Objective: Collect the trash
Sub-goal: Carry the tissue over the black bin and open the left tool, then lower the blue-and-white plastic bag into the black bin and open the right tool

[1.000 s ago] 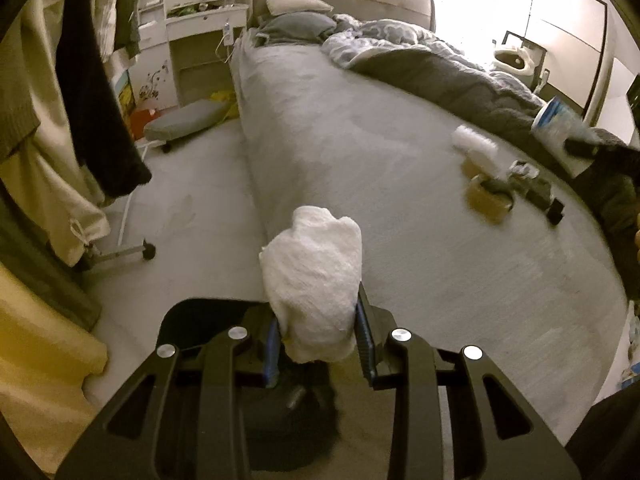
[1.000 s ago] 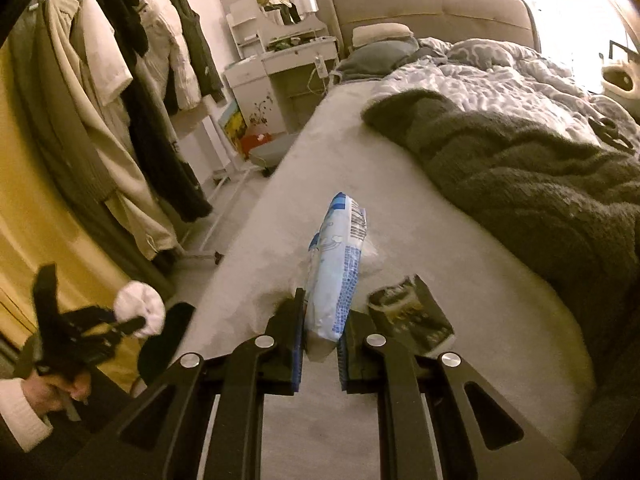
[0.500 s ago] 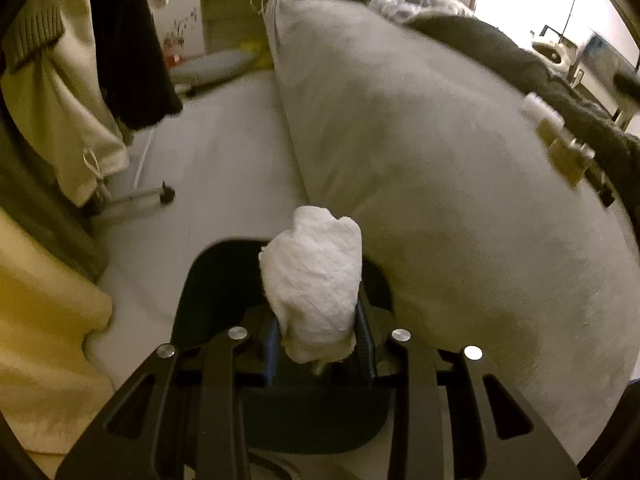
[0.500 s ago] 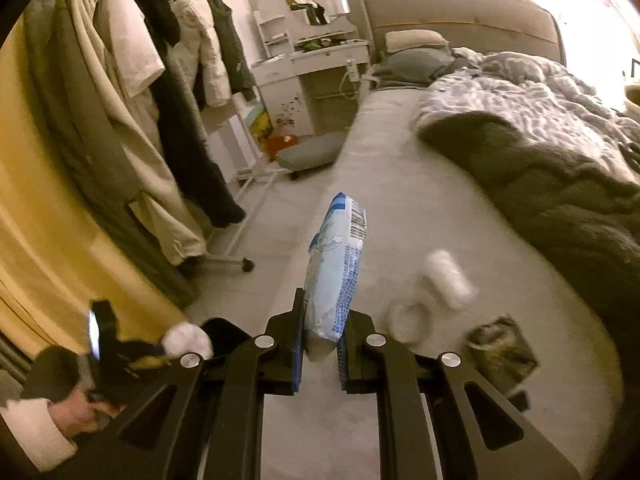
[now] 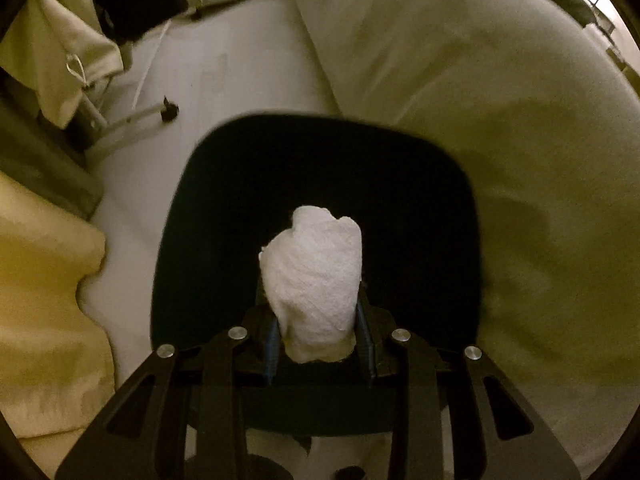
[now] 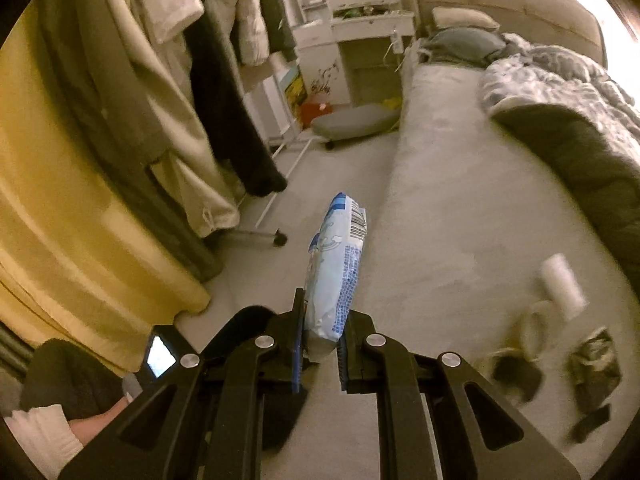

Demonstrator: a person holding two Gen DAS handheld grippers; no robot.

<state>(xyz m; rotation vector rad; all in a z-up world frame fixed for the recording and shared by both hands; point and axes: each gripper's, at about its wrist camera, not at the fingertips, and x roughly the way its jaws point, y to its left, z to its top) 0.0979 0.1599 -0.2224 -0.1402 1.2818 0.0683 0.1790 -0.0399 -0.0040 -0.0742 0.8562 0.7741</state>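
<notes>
Left tool (image 5: 318, 338) clamped on a crumpled white tissue wad (image 5: 314, 284), jaws pressing both flanks. A second ago the wad hung over the bed's edge with the floor beyond; now it sits directly above the black bin (image 5: 316, 184), whose dark opening fills the centre of the left view. Judgement: drop position reached, release is the next call. Right tool (image 6: 320, 350) closed on a pale blue plastic packet (image 6: 336, 276), held upright over the edge of the bed (image 6: 460, 240); its view has swung left toward the hanging coats (image 6: 168, 92), so the packet looks bound for the same bin. More trash lies on the bed: a white roll (image 6: 562, 286) and a crumpled dark wrapper (image 6: 594, 362), both motion-blurred. Bin interior reads pure black; contents and depth unreadable. From the right view, the bin is mostly hidden behind the tool body.
</notes>
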